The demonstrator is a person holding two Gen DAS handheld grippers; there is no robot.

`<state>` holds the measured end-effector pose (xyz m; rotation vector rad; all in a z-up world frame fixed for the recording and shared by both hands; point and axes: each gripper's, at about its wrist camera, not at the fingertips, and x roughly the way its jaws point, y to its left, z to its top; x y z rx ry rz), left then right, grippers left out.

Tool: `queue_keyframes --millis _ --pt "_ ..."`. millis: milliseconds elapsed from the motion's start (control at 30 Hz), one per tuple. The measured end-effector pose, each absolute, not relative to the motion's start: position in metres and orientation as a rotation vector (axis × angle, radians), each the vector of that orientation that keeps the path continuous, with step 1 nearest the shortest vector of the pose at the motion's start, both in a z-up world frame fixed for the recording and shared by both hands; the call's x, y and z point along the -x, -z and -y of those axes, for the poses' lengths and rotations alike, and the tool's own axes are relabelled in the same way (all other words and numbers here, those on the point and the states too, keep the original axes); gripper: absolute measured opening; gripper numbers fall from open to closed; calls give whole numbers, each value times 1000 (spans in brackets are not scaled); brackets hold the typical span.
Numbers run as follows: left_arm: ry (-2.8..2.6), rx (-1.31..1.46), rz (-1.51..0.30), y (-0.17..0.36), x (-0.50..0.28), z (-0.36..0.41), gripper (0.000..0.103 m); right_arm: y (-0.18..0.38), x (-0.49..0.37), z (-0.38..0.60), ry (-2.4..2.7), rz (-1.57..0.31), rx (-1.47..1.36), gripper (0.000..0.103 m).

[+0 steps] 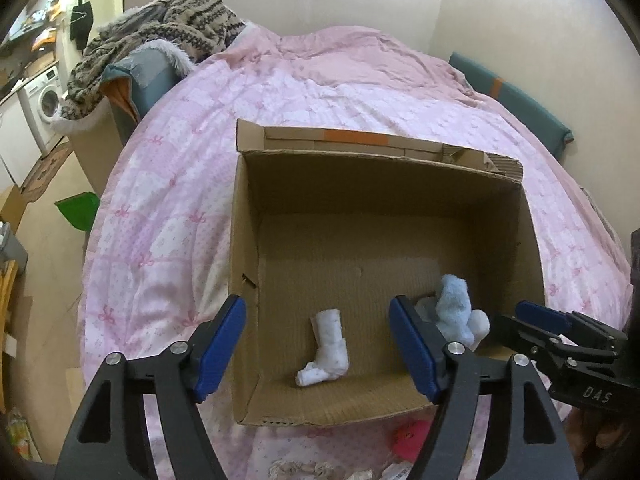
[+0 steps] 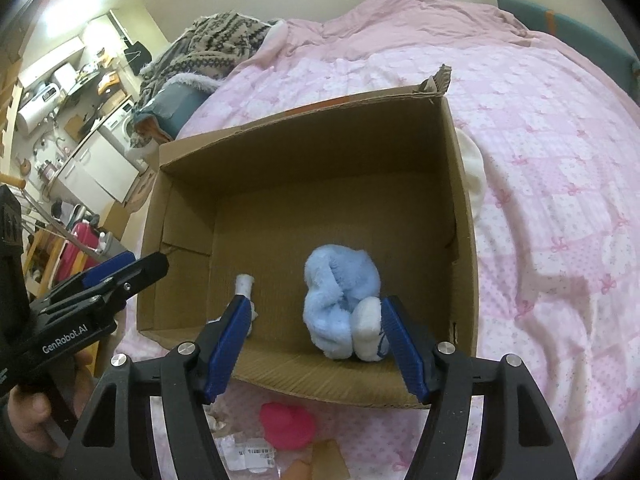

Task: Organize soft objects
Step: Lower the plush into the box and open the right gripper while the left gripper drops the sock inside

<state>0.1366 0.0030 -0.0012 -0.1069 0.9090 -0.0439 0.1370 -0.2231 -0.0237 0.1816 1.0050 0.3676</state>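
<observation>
An open cardboard box (image 1: pixel 244 240) (image 2: pixel 464 200) lies on a pink bed. Inside it lie a white rolled sock (image 1: pixel 328 352) (image 2: pixel 244 284) and a light blue fluffy plush (image 1: pixel 454 312) (image 2: pixel 340 304) with a white part. My left gripper (image 1: pixel 318 344) is open and empty, above the box's near left part, over the white sock. My right gripper (image 2: pixel 316 340) is open and empty, its fingers straddling the blue plush from above without holding it. It shows at the right of the left wrist view (image 1: pixel 540 316).
A pink soft object (image 2: pixel 286 426) (image 1: pixel 410 434) and paper scraps lie on the bed before the box. A white soft item (image 2: pixel 474 168) lies right of the box. A patterned blanket (image 1: pixel 160 32) is piled at the bed's far left.
</observation>
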Motion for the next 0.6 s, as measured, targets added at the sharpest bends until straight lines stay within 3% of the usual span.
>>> queue_keyframes --millis 600 --pt "-9 107 -905 -24 -90 -26 72 8 -112 232 -334 -979 -191 71"
